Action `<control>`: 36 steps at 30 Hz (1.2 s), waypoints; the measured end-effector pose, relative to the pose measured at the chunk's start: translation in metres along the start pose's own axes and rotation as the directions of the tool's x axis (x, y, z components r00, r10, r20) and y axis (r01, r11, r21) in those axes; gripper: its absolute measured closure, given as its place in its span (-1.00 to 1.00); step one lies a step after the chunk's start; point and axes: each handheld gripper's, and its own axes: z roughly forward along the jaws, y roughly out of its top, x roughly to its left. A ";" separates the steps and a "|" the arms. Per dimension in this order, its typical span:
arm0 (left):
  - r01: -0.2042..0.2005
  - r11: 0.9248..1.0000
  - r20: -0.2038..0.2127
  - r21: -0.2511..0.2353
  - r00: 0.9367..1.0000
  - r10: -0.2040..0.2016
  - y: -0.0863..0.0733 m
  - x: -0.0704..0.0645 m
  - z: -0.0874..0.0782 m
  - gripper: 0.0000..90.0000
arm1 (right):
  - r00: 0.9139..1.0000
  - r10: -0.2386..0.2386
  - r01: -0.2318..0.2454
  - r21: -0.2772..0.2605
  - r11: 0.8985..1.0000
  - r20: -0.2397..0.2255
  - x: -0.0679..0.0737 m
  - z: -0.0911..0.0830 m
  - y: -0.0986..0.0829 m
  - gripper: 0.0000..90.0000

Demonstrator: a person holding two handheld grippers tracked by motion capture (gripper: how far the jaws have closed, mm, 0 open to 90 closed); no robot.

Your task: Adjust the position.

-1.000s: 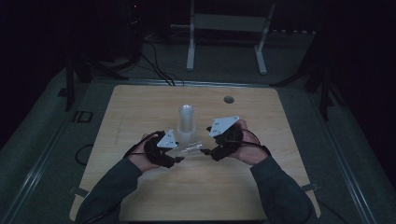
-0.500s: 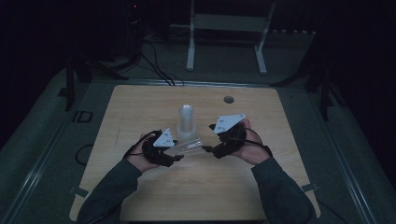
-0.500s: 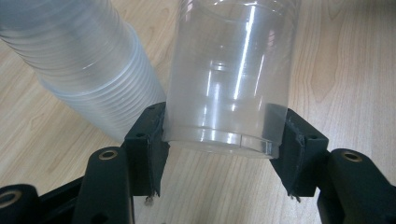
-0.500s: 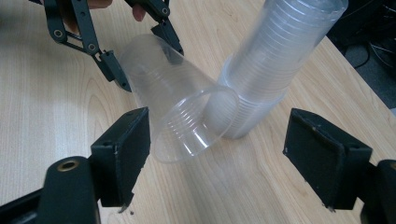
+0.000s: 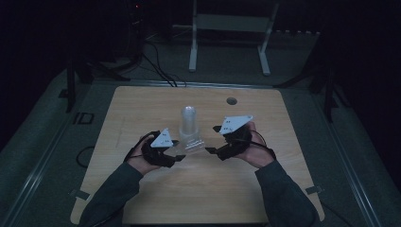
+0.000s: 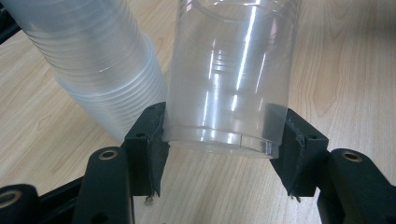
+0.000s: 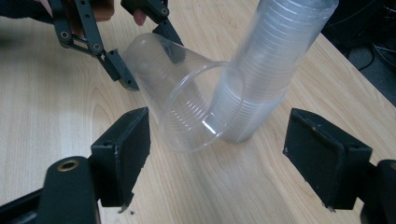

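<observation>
The left tool is clamped on the base end of a single clear cup, its two pads pressing the thin wall from either side. The cup lies tilted on its side in the air, its open mouth turned toward the right tool, just in front of the stack of cups that stands upright on the bench.

The right tool has its jaws wide apart, with the cup's rim between them but touching neither.

The main risk appears to be the thin plastic: a hard squeeze from the left tool could buckle or crack the wall, and a loose one could let the slick cup slip and drop. If the right tool closes on the rim off-centre, the cup may twist out of the left tool's hold.

Behind the cup, the stack stands very near; a careless swing could knock it over.
</observation>
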 end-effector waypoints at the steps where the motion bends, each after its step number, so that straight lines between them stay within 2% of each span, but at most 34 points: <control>1: 0.004 1.000 0.001 -0.005 1.000 -0.004 0.000 0.000 0.000 -0.07 | 1.000 0.002 -0.002 -0.004 1.000 -0.001 0.000 0.000 0.000 -0.50; 14: 0.028 0.999 -0.005 -0.041 1.000 -0.028 -0.002 0.003 -0.003 -0.07 | 0.999 0.035 -0.035 -0.050 0.998 -0.008 0.001 -0.001 -0.003 -0.50; 20: 0.038 0.998 -0.010 -0.050 0.999 -0.038 -0.004 0.002 -0.004 -0.07 | 0.997 0.071 -0.071 -0.085 0.994 -0.007 0.001 -0.002 -0.006 -0.50; 26: 0.042 0.997 -0.018 -0.066 0.999 -0.043 -0.005 0.003 -0.006 -0.07 | 0.993 0.119 -0.118 -0.097 0.988 0.001 0.001 0.000 -0.008 -0.48; 36: 0.061 0.992 -0.030 -0.108 0.997 -0.065 -0.007 0.002 -0.007 -0.07 | 0.989 0.149 -0.149 -0.126 0.981 -0.011 0.003 0.001 -0.011 -0.48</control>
